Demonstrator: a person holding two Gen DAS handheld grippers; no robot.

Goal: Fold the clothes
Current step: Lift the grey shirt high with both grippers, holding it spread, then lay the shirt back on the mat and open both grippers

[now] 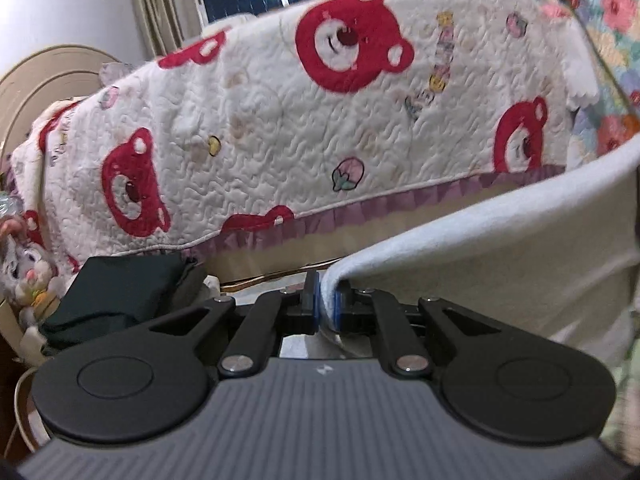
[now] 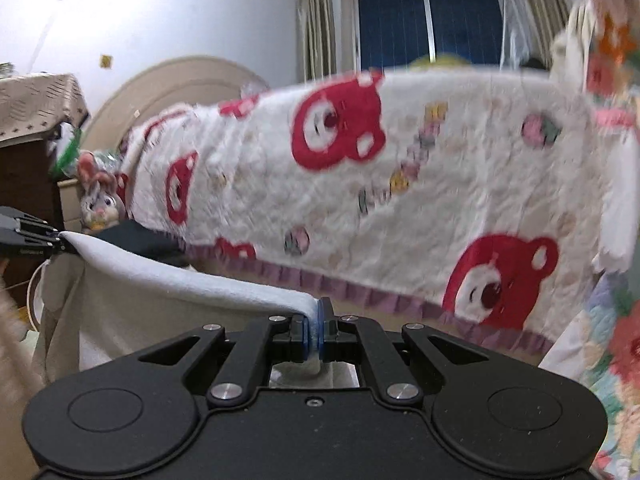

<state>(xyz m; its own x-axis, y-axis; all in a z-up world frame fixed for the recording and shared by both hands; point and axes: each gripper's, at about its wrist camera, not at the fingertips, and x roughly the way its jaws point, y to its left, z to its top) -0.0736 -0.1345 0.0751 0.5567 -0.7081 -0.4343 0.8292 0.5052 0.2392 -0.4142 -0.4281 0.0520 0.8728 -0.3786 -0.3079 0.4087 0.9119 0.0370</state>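
Observation:
A cream-white garment (image 1: 500, 248) hangs in the air, stretched between both grippers. My left gripper (image 1: 327, 304) is shut on one corner of its upper edge, and the cloth sweeps off to the right of that view. In the right wrist view the same garment (image 2: 168, 292) runs from my right gripper (image 2: 319, 332), shut on the other corner, across to the left gripper (image 2: 60, 245) at the left edge. The top edge is pulled taut and the rest drapes down below it.
A bed with a white quilt printed with red bears (image 1: 280, 120) and a purple frill fills the background. A folded dark garment (image 1: 116, 296) lies by its edge. A plush rabbit (image 2: 96, 204), a curved headboard (image 2: 176, 84), a dark cabinet (image 2: 24, 176) and a floral blanket (image 1: 608, 40) surround it.

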